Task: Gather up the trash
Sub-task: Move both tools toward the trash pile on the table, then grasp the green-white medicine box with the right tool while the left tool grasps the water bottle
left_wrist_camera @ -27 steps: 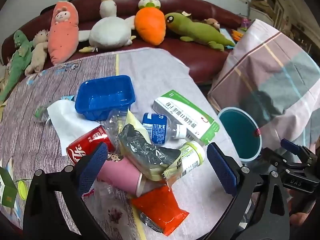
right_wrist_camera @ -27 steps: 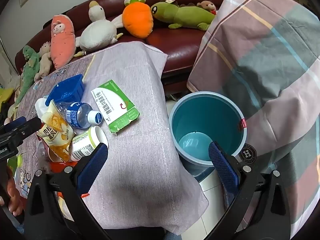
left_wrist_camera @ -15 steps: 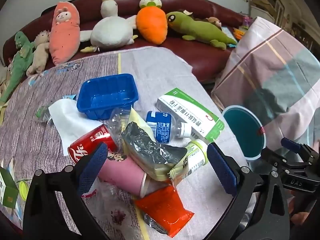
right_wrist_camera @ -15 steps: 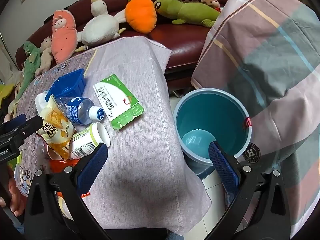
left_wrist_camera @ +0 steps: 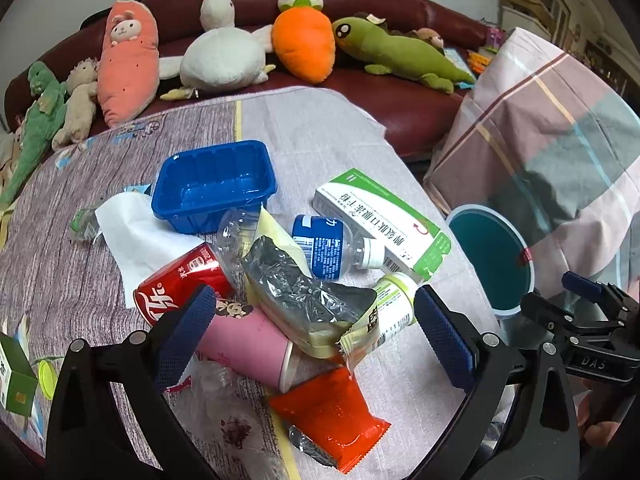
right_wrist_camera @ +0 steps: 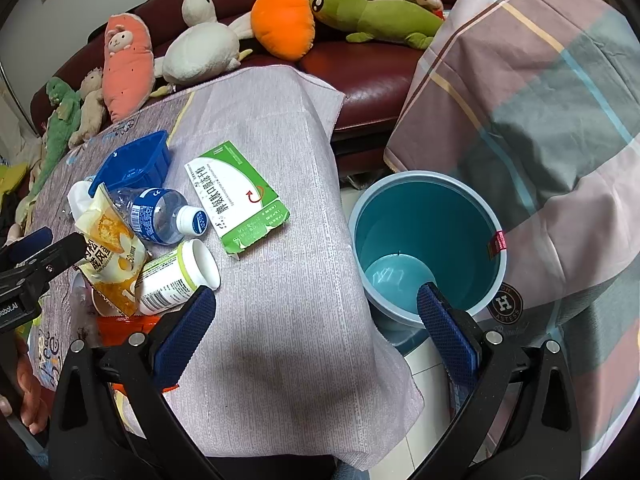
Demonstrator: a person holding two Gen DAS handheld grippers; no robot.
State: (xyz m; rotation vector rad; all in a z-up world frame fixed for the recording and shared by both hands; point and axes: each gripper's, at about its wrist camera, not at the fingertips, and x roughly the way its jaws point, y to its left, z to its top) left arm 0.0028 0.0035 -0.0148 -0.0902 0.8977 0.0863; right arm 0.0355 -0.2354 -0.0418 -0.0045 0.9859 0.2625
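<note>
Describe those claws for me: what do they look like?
Both match: the left claw and right claw each have black plastic arms with silver bolts, ending in two flat fingers padded in dark blue textured rubber. Small white lettering marks the black bodies. No cables show.

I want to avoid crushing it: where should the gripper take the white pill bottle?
Grip the pill bottle across its labelled body, coming from above. It lies on its side with the open mouth toward the bin; the snack bag covers its base end.
</note>
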